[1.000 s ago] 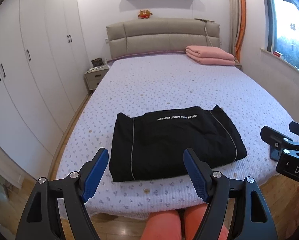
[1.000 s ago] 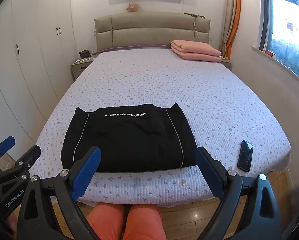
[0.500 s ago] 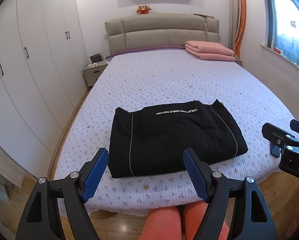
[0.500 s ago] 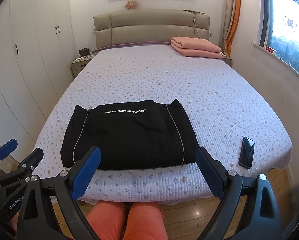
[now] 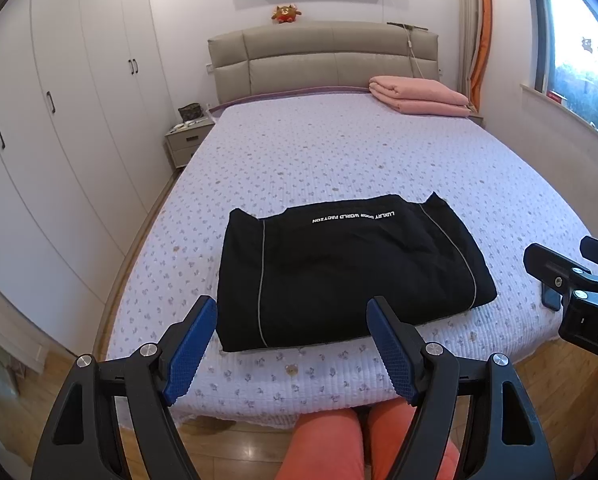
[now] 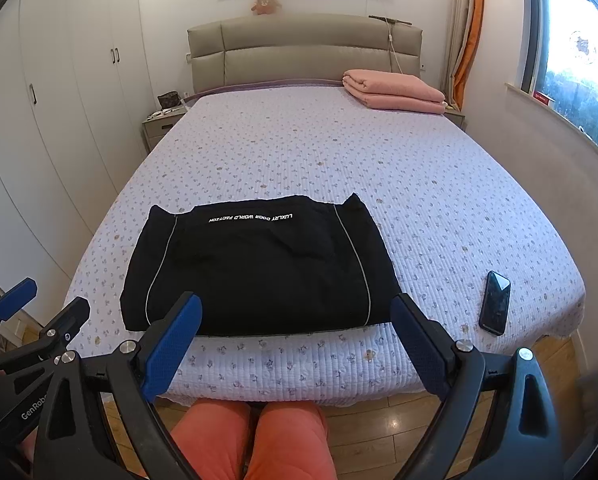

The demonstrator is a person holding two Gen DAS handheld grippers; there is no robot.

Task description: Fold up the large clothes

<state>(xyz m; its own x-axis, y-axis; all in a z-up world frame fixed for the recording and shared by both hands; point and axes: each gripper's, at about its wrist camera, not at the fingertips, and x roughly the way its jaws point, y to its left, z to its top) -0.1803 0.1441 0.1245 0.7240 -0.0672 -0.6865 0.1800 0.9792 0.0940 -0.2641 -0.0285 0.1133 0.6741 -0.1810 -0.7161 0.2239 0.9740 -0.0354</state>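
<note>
A black garment [image 5: 347, 268] with white piping and white lettering lies folded into a flat rectangle near the foot of the bed [image 5: 359, 152]; it also shows in the right wrist view [image 6: 255, 264]. My left gripper [image 5: 291, 332] is open and empty, held off the bed in front of the garment's near edge. My right gripper [image 6: 295, 328] is open and empty, also short of the near edge. Each gripper shows at the side of the other's view: the right one [image 5: 571, 276] and the left one [image 6: 39, 312].
A black phone [image 6: 495, 302] lies on the bed's near right corner. A folded pink blanket [image 5: 419, 94] sits by the headboard. White wardrobes [image 5: 59, 120] stand left, a nightstand [image 5: 187, 136] beside the bed, a window sill right. My orange-clad knees [image 6: 251, 436] are below.
Both grippers have drawn back and risen a little from the bed, so the garment sits slightly higher and farther in both views. The garment has not moved.
</note>
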